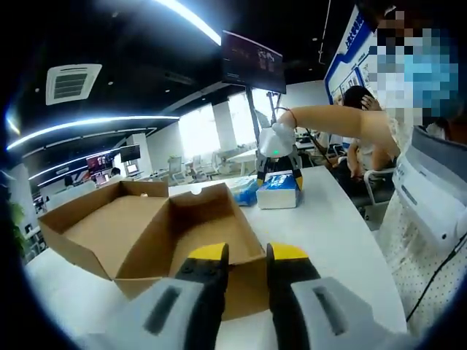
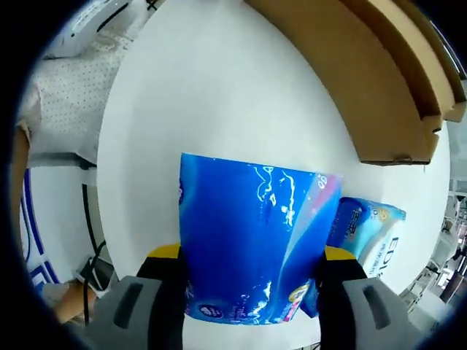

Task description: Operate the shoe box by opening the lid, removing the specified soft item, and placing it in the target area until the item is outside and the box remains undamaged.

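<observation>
Blue tissue pack clamped by right gripper over the white table.
Left gripper, jaws narrowly apart and holding nothing, faces the open shoe box; 1 more pack lies beside.

- A second blue pack lies on the white table, toward its edge, just beside the pack held between the right gripper's jaws. It shows large dark letters that look like "EDI", cut off at the pack's edge.
- The held blue pack carries white swirl marks and small round logos near its lower edge; their words are too small to read.
- A blue and white wall board has writing too blurred to read.
</observation>
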Motion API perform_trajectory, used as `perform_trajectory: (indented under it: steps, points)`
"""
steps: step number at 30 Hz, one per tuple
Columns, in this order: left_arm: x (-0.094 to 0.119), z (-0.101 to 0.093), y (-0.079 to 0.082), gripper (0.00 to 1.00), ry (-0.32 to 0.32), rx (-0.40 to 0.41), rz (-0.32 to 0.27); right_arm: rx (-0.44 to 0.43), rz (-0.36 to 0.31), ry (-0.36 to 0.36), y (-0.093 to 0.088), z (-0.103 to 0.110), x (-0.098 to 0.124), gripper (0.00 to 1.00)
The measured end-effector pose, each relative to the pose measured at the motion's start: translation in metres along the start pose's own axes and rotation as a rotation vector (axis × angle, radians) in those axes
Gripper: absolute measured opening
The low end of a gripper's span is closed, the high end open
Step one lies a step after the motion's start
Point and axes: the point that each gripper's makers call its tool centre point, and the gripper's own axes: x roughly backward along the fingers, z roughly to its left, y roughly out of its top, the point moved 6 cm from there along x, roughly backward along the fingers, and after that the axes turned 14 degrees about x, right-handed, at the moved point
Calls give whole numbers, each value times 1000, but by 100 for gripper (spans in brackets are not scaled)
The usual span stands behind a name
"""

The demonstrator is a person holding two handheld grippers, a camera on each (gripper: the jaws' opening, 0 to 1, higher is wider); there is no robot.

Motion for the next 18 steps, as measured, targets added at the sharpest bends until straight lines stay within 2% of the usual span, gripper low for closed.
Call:
perform_trajectory:
  steps: [7, 11, 16, 18]
  points:
    - [1, 1, 0, 21, -1, -1, 0, -41, -20, -102, -6, 1, 17, 73]
    - [0, 0, 0, 21, 0, -2, 0, -91, -75, -188, -7, 4, 26, 73]
    - [0, 0, 1, 21, 2, -5, 1, -186, -148, -266, -13, 13, 29, 66]
    - [0, 1, 1, 21, 3, -8, 2, -198, -160, -315, -14, 17, 32, 64]
